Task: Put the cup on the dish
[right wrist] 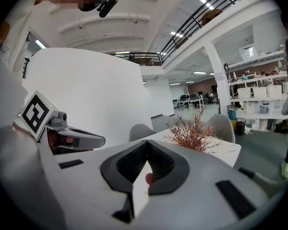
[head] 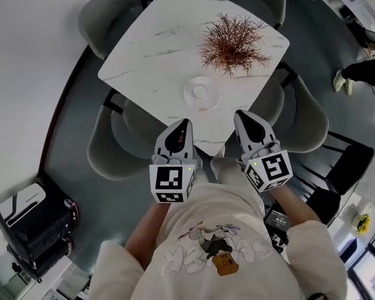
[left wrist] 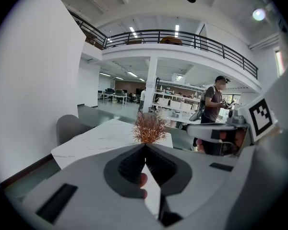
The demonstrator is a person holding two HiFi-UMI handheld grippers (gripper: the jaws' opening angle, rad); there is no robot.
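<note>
A round white dish (head: 200,94) lies on the white marble table (head: 156,42) near its front corner. A smaller round white shape sits in the dish's middle; I cannot tell whether it is the cup. My left gripper (head: 186,124) is held over the table's near corner, just short of the dish, jaws shut with nothing in them. My right gripper (head: 240,115) hangs beside it to the right, also shut and empty. In the left gripper view the left gripper (left wrist: 145,145) points at the table; in the right gripper view so does the right gripper (right wrist: 147,143).
A dry reddish-brown plant (head: 232,42) stands on the table behind the dish. Grey chairs (head: 109,145) ring the table. A black case (head: 34,224) sits on the floor at the left. A person (left wrist: 212,108) stands beyond the table.
</note>
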